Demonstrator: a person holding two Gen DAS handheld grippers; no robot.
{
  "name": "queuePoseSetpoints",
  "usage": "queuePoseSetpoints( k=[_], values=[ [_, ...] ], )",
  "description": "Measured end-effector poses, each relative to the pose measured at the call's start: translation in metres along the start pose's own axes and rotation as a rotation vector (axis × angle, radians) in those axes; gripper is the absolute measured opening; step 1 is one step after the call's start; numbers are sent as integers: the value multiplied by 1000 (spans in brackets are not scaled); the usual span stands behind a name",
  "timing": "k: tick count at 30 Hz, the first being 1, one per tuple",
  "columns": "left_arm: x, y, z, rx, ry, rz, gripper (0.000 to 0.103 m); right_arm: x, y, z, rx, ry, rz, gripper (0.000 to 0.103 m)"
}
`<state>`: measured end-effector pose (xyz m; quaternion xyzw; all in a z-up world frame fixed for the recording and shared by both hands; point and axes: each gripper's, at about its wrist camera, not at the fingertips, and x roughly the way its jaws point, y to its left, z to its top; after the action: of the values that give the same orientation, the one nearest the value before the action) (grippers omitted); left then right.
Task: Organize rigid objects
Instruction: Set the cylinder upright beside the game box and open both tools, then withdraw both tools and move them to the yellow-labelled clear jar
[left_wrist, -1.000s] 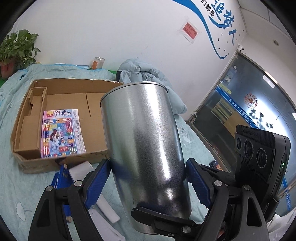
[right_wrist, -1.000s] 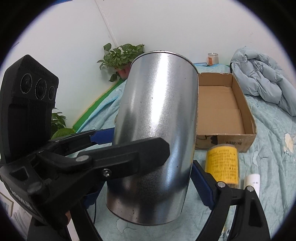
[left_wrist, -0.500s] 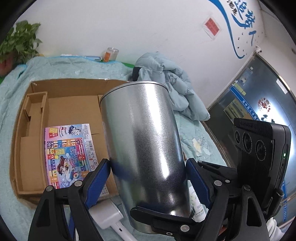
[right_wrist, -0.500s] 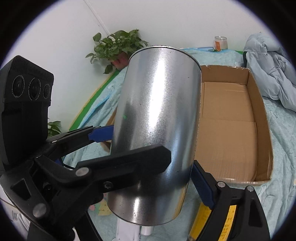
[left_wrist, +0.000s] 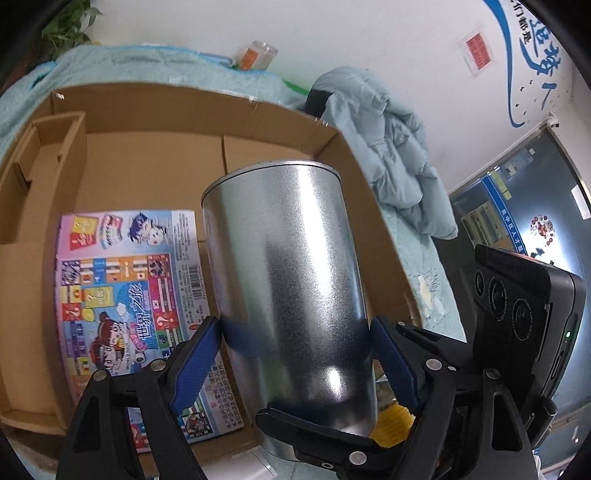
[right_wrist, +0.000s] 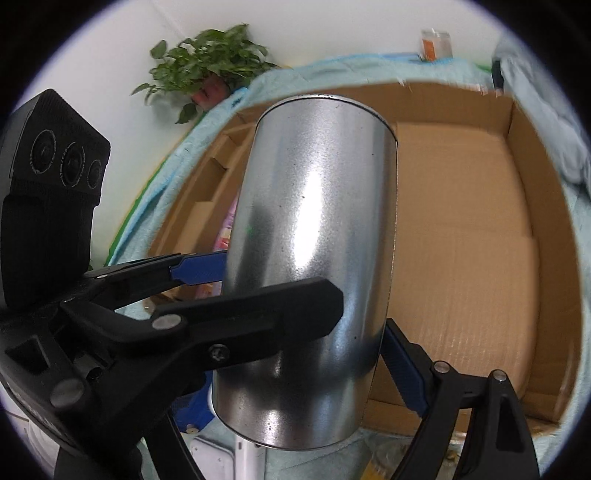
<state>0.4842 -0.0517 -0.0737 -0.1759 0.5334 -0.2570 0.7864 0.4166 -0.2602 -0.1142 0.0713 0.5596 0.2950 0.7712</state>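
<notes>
Between both your grippers: silver metal canister (left_wrist: 291, 280), tilted, hanging above cardboard box (left_wrist: 155, 110). Left gripper (left_wrist: 295, 350) clamps its lower body, blue pads (left_wrist: 195, 354) pressed at 9 and 3 o'clock. Right gripper (right_wrist: 317, 321) clamps same canister crosswise. Colourful game box (left_wrist: 129, 295) lies flat inside, at 9 o'clock of canister. Light-blue jacket (left_wrist: 399, 155) at 2 o'clock, outside box.

Both wrist cameras look steeply down, very near, sharing the metal can (left_wrist: 288, 280) and cardboard box (right_wrist: 480, 229).
</notes>
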Motion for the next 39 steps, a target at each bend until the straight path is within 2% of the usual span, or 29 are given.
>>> queuePoseSetpoints(
  k=[4, 8, 12, 16, 21, 24, 27, 29, 30, 31, 32, 33, 35, 36, 37, 39],
  values=[
    [25, 13, 1, -40, 49, -22, 80, 14, -13, -5, 34, 41, -11, 87],
    [40, 19, 1, -50, 82, 10, 80, 27, -20, -8, 63, 89, -19, 86],
    [41, 17, 2, -58, 85, 23, 80, 27, -26, -7, 77, 85, 3, 87],
    [24, 26, 3, -119, 51, -8, 78, 25, -32, -11, 109, 89, -5, 87],
    [-8, 19, 0, -93, -29, 32, 78, 28, -36, -16, 140, 108, 2, 87],
    [-28, 17, -12, -62, -80, 89, 78, 34, -27, -14, 101, 111, -36, 89],
    [-59, 13, -33, -16, -167, 196, 78, 27, -25, -15, 100, 96, -42, 89],
    [-86, 5, -52, 47, -262, 310, 80, 7, -22, -19, 81, 39, -64, 89],
    [-98, 2, -61, 70, -304, 356, 80, -5, -18, -22, 59, 1, -101, 89],
    [-112, -3, -74, 99, -357, 408, 84, -17, -14, -26, 42, -34, -136, 89],
    [-126, -6, -87, 122, -407, 454, 94, -33, -10, -33, 26, -83, -172, 89],
    [-137, -10, -100, 139, -454, 494, 101, -42, -9, -38, 24, -114, -188, 89],
    [-157, -21, -127, 162, -548, 558, 102, -61, -8, -56, 43, -179, -208, 89],
    [-163, -24, -136, 169, -558, 563, 102, -68, -7, -67, 55, -203, -215, 88],
    [-168, -29, -146, 181, -561, 556, 101, -74, -4, -79, 56, -228, -221, 84],
    [-171, -39, -160, 198, -569, 537, 59, -78, 6, -95, 31, -270, -268, 27]
  ],
)
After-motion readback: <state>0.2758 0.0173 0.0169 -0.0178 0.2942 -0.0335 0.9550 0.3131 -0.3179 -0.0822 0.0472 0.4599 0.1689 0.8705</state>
